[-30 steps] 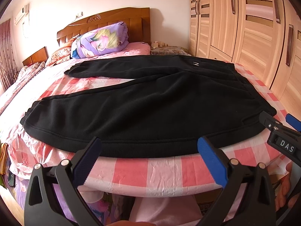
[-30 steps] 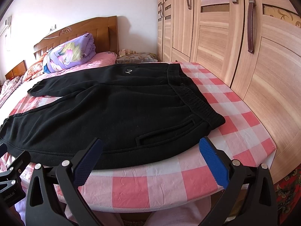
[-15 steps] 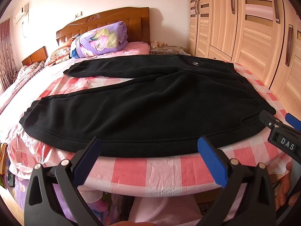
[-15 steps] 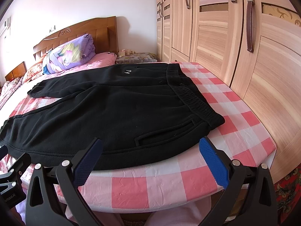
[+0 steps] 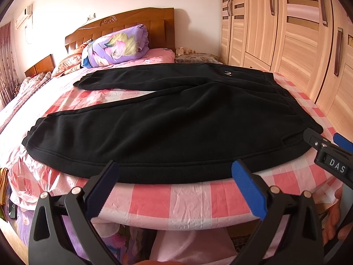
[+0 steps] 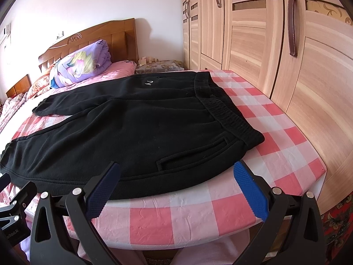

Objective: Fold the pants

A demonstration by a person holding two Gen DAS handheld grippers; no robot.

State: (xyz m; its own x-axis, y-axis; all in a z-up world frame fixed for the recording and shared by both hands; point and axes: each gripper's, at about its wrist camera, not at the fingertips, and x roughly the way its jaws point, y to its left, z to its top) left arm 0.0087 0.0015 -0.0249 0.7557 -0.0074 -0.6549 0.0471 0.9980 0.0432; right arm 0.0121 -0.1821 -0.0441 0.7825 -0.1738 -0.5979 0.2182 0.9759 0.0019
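Two blue-padded fingers of the left gripper stood spread wide apart with nothing between them. Just ahead of their tips lay the black pants, spread flat on the pink checked sheet of the bed, the near hem edge running across from one fingertip to the other. The leg cuffs lay off beyond the left finger, the waistband beyond the right finger. The right gripper poked in from beyond the right finger, near the waistband corner.

In the right wrist view, the right gripper was likewise spread and empty. The pants lay just ahead, the pocket slit between the fingertips, the elastic waistband ahead of the right finger. A wooden wardrobe rose further to the right.
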